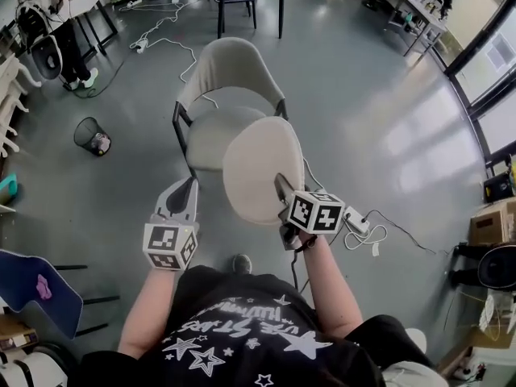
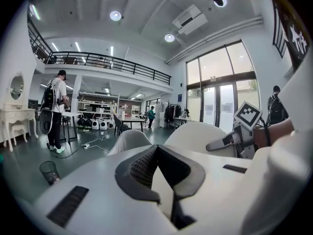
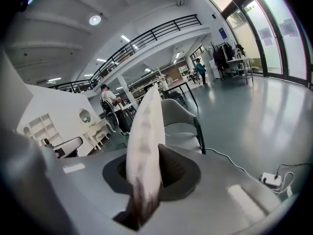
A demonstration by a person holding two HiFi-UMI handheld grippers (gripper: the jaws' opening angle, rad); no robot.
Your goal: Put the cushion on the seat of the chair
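**As the cushion hangs in front of the chair, one gripper has it by the rim**

While the grey floor (image 1: 371,119) takes up most of the head view, the pale chair (image 1: 230,67) with dark legs stands in the middle of it, its seat facing the person and bare. Just this side of the chair is the round, off-white cushion (image 1: 260,168). It is held up off the floor, and from above its far edge overlaps the front of the seat. In the right gripper view the cushion (image 3: 146,131) stands on edge, with the chair (image 3: 178,116) beyond it and apart from it.

The right gripper (image 1: 280,184) has its jaws pressed onto the cushion's near rim, which is pinched between the pads. The left gripper (image 1: 185,190) is level with it, just left of the cushion and not touching it. Its jaws (image 2: 156,148) meet at the tips with nothing between them.

Well to the left a black mesh waste bin (image 1: 90,134) stands on the floor. A white power strip (image 1: 355,218) with its cable lies to the right, near the right gripper.
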